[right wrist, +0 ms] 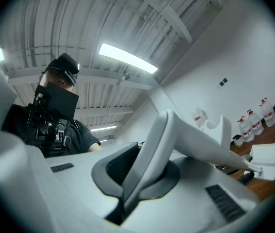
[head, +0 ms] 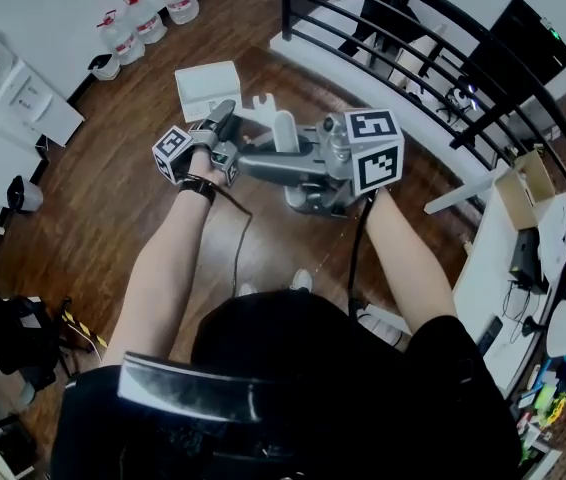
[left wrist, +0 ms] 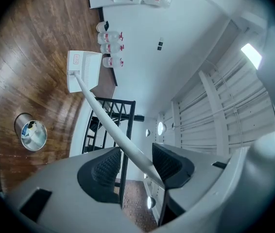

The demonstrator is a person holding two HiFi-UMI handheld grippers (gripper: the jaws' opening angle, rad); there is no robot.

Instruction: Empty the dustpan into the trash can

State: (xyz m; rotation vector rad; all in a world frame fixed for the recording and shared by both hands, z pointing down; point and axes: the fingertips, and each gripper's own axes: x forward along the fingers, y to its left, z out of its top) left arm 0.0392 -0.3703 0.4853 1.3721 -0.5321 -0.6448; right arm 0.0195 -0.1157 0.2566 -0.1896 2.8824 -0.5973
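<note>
The white dustpan hangs off the wood floor on its long white handle. My right gripper is shut on the curved grip at the handle's top. In the right gripper view the pan shows far right. My left gripper is further down the rod. In its own view the rod lies between the jaws of the left gripper, against the right pad, with a gap at the left pad. A round metal trash can stands on the floor, apart from the pan.
Water bottles line the white wall. A black railing curves along the far right. A cluttered white desk stands at the right. In the right gripper view a person in black is behind the gripper.
</note>
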